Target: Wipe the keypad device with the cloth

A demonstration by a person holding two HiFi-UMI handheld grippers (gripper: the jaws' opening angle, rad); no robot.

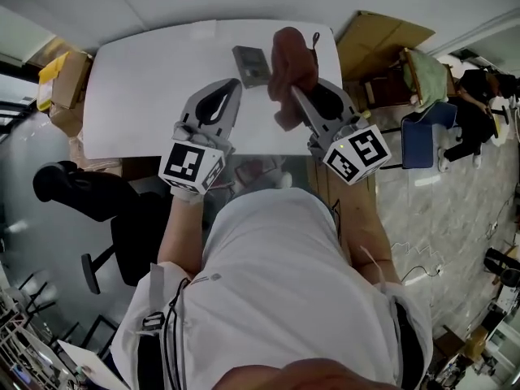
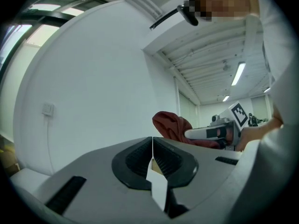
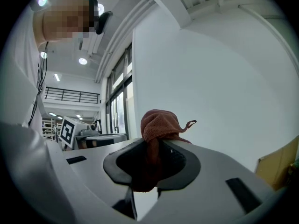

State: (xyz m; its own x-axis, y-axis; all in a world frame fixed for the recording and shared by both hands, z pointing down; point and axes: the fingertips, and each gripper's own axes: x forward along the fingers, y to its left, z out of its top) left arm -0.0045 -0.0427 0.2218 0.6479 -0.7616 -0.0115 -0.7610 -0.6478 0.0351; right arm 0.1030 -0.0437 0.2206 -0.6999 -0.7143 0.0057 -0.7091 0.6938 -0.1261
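Note:
A grey keypad device (image 1: pixel 252 66) lies on the white table (image 1: pixel 146 96) near its far edge. My right gripper (image 1: pixel 294 90) is shut on a reddish-brown cloth (image 1: pixel 289 71), which bunches above and hangs below the jaws, just right of the device. In the right gripper view the cloth (image 3: pixel 156 129) fills the gap between the jaws and the gripper (image 3: pixel 152 146) points up at the wall. My left gripper (image 1: pixel 237 85) is shut and empty, raised over the table just left of the device. Its jaws (image 2: pixel 153 146) meet in the left gripper view, with the cloth (image 2: pixel 172 127) beyond.
Cardboard boxes (image 1: pixel 382 43) stand to the right of the table and another box (image 1: pixel 67 84) at its left end. A black office chair (image 1: pixel 97 210) stands at my left. A person (image 1: pixel 479 104) sits at the far right.

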